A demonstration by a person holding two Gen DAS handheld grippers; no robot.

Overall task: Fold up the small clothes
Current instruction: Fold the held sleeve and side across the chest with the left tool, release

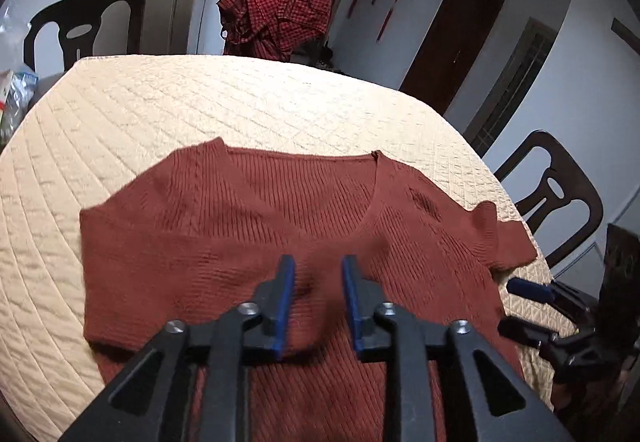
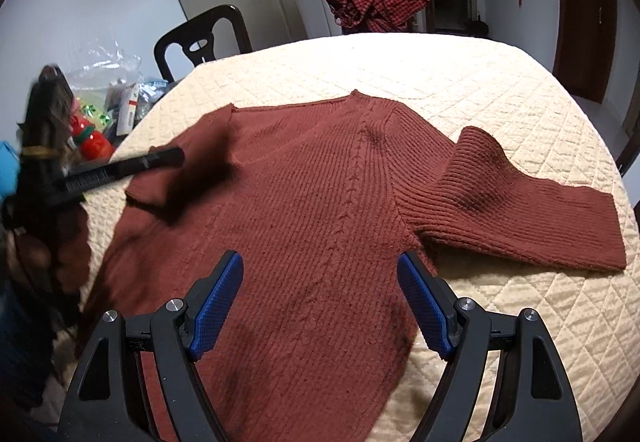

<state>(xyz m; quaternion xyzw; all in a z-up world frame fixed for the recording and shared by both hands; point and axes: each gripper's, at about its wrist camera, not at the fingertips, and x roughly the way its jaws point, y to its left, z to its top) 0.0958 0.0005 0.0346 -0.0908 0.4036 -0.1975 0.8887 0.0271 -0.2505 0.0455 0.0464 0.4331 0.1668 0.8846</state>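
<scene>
Left gripper point(image 1: 318, 262) fingers narrowly parted, empty, right gripper point(image 2: 320, 262) fingers wide apart, empty

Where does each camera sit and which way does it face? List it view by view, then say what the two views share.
Left wrist: rides the left gripper, tilted down over the rust-red sweater toward its neckline; own two fingers apart, nothing between; the right gripper shows at the right edge.
Right wrist: rides the right gripper, tilted down over the sweater's body and spread sleeve; own fingers wide apart; the left gripper blurs in at the left.
Shared: the sweater, quilted cream table cover, red checked cloth on a chair beyond.
</scene>
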